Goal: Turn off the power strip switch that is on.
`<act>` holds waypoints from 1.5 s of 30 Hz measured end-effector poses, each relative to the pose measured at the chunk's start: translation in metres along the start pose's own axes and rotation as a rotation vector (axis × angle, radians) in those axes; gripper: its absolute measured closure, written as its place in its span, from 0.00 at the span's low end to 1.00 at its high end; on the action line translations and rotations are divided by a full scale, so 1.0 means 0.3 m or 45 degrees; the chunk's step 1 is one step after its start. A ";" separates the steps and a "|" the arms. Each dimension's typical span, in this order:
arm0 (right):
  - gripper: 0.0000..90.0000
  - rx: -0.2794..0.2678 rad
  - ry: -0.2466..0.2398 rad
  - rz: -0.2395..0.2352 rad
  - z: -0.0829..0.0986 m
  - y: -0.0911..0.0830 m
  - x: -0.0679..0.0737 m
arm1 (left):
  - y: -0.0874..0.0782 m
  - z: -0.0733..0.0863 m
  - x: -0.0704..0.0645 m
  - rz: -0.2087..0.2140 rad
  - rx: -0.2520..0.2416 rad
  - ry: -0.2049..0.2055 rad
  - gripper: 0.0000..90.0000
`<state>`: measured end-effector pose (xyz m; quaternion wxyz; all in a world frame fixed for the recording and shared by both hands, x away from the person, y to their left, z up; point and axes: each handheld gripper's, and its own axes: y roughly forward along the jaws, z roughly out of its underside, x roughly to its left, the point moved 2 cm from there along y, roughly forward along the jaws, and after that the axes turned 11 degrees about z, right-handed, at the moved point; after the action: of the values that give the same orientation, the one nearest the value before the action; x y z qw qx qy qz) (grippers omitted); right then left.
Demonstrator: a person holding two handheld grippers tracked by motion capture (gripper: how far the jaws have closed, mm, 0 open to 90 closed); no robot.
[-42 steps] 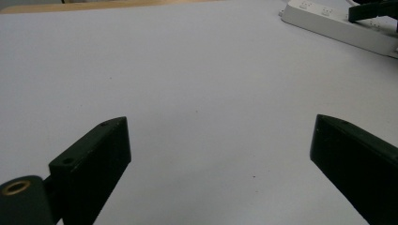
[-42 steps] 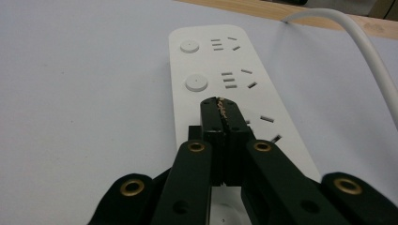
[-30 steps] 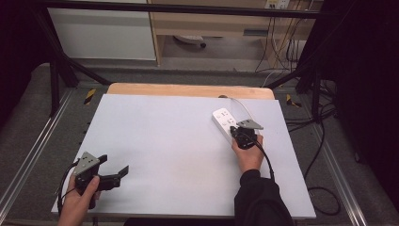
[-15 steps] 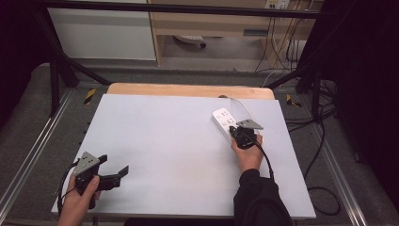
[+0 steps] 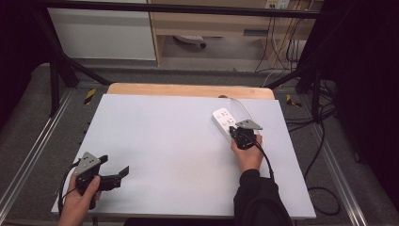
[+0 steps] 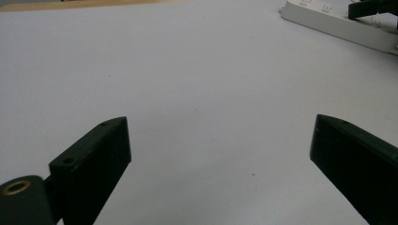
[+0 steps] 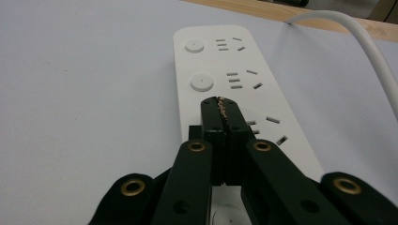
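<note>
At the right side of the worktop [image 5: 155,141], the white power strip [image 7: 225,79] was lain flat, its cord [image 7: 371,51] trailing off the far edge. The right claw [image 7: 221,105] was pressed shut, tips poised over a round switch button [image 7: 202,83], likely so one narrow point could push it. The left claw [image 6: 220,145] was held wide open and empty, parked well apart.

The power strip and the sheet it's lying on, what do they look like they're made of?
Power strip: probably hard white plastic, smooth and slightly glossy, with moulded round buttons and crisp socket slots. Its cord looks rubber or vinyl coated, since it bends in a smooth curve. Sheet: matte and pale grey, flat with no weave showing; it could be paper, card or laminate. A wooden edge, with a light tan grain, shows beyond it.
</note>
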<state>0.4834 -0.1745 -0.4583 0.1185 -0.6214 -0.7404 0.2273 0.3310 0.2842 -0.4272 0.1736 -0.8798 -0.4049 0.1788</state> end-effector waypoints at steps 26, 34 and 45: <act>1.00 0.011 -0.033 0.026 -0.001 -0.001 0.010 | -0.001 0.000 0.001 0.002 -0.001 -0.002 0.06; 1.00 0.008 -0.031 0.017 -0.001 -0.001 0.007 | -0.002 0.001 0.002 0.000 0.004 -0.001 0.06; 1.00 0.004 -0.027 0.003 0.001 0.000 0.003 | -0.001 0.002 0.004 0.000 0.009 -0.003 0.06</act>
<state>0.4831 -0.1737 -0.4585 0.1113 -0.6198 -0.7404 0.2353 0.3312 0.2854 -0.4276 0.1763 -0.8789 -0.4044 0.1812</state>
